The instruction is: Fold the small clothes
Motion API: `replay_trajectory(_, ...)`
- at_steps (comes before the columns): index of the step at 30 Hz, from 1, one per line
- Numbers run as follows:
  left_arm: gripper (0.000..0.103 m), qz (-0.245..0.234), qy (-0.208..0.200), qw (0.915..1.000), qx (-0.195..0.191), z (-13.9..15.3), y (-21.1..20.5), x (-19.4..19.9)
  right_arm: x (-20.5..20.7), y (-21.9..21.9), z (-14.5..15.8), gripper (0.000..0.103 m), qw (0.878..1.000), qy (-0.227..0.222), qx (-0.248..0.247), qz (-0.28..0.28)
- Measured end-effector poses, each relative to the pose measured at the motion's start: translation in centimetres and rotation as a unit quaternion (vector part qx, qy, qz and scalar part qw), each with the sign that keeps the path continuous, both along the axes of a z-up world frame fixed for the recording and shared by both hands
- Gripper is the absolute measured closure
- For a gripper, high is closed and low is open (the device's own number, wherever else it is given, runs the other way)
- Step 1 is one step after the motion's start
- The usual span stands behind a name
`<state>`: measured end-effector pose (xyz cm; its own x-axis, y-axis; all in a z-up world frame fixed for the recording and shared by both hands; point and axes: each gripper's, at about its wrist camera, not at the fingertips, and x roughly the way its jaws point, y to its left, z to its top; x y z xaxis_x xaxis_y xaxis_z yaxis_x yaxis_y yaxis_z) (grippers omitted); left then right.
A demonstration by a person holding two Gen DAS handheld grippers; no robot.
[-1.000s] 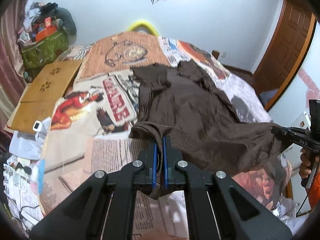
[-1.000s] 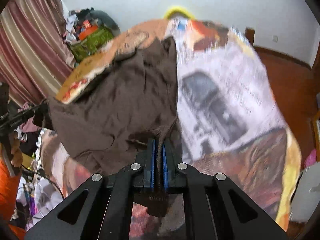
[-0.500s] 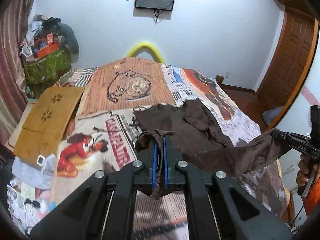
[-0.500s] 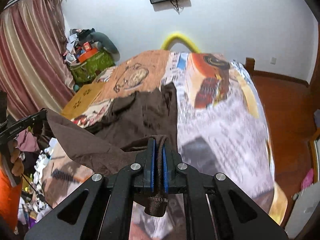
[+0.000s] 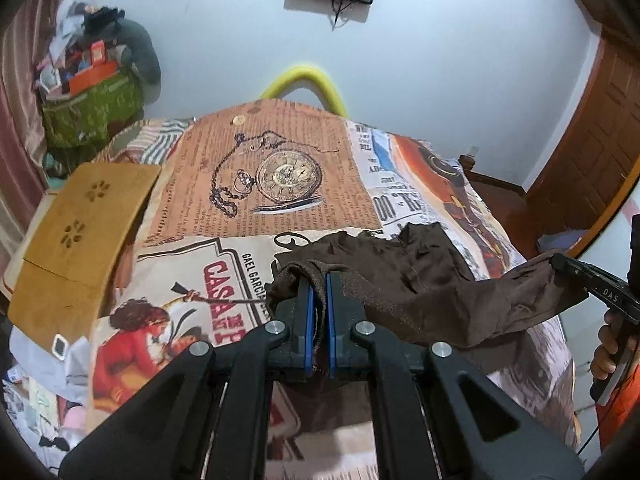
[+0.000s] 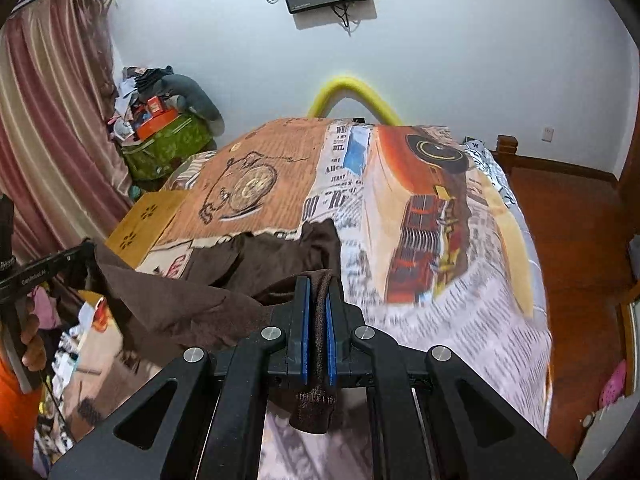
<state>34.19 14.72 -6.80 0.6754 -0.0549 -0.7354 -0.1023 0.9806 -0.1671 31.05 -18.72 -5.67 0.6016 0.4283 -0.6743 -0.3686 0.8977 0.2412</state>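
Note:
A small dark brown garment [image 5: 424, 284] hangs stretched between my two grippers above the bed. My left gripper [image 5: 317, 280] is shut on one corner of its hem. My right gripper [image 6: 317, 284] is shut on the other corner, with a bit of hem hanging below the blue pads. In the left wrist view the right gripper [image 5: 560, 264] shows at the far right edge. In the right wrist view the left gripper [image 6: 86, 250] shows at the far left. The far end of the garment [image 6: 256, 252] rests bunched on the bed.
The bed carries a printed newspaper-style cover [image 5: 280, 184] with a pocket watch picture. A wooden board [image 5: 80, 220] lies on its left side. A green bag with clutter [image 5: 92, 108] stands at the back left. A wooden door [image 5: 592, 152] and floor [image 6: 580, 240] are at the right.
Both grippers have risen and lifted the near edge of the garment off the bed. The cloth lay spread wide before; its far part is now gathered in a smaller heap.

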Motion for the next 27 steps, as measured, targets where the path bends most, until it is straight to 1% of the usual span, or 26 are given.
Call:
replay_trajectory(3,0.098,0.008,0.016,0.9996,-0.020,-1.9,1.3,2.9,2.1,0.8,-0.9,0.097,1.000,0.007,-0.002,0.000)
replay_trajectory(8,0.098,0.020,0.026,0.9983,-0.048,-4.1,3.4,6.5,5.9,2.6,-2.4,0.097,1.000,0.008,-0.022,0.005)
replay_trajectory(10,0.098,0.027,0.030,0.9978,-0.052,-4.9,4.1,7.9,7.2,2.9,-2.9,0.097,1.000,0.009,-0.027,0.006)
replay_trajectory(12,0.098,0.031,0.032,0.9978,-0.049,-5.6,4.5,9.0,8.5,3.1,-3.5,0.097,0.999,0.011,-0.031,0.002)
replay_trajectory(14,0.098,0.041,0.035,0.9980,-0.033,-6.5,4.9,10.2,9.6,3.2,-4.3,0.097,0.999,0.017,-0.035,-0.002)
replay_trajectory(15,0.098,0.047,0.041,0.9978,-0.023,-7.1,5.0,10.9,10.2,3.2,-4.8,0.096,0.999,0.022,-0.039,-0.006)
replay_trajectory(17,0.098,0.048,0.057,0.9971,-0.017,-8.4,5.3,11.7,10.9,3.2,-5.7,0.096,0.998,0.033,-0.051,-0.013)
replay_trajectory(19,0.090,0.046,0.075,0.9960,-0.016,-9.5,5.6,12.3,11.3,3.2,-6.4,0.095,0.997,0.041,-0.068,-0.019)
replay_trajectory(20,0.086,0.047,0.082,0.9954,-0.010,-10.0,5.7,12.4,11.7,3.1,-6.6,0.091,0.996,0.045,-0.074,-0.020)
replay_trajectory(21,0.078,0.048,0.086,0.9951,0.000,-10.2,5.7,12.3,11.6,2.9,-6.8,0.083,0.995,0.047,-0.084,-0.022)
replay_trajectory(22,0.068,0.049,0.085,0.9952,0.008,-10.2,5.7,12.2,11.7,2.8,-6.9,0.078,0.995,0.046,-0.089,-0.022)
replay_trajectory(23,0.063,0.048,0.080,0.9955,0.017,-10.1,5.6,12.0,11.5,2.6,-6.8,0.069,0.994,0.040,-0.096,-0.023)
replay_trajectory(24,0.054,0.045,0.073,0.9959,0.029,-9.8,5.5,11.7,11.2,2.4,-6.6,0.060,0.994,0.030,-0.104,-0.024)
replay_trajectory(25,0.049,0.042,0.069,0.9961,0.036,-9.5,5.4,11.4,10.8,2.2,-6.2,0.056,0.993,0.020,-0.112,-0.024)
replay_trajectory(26,0.049,0.033,0.061,0.9966,0.045,-9.0,5.1,11.0,10.3,2.1,-5.8,0.052,0.993,0.011,-0.117,-0.022)
replay_trajectory(27,0.048,0.025,0.058,0.9968,0.049,-8.6,4.8,10.8,10.0,2.1,-5.4,0.052,0.993,0.006,-0.119,-0.020)
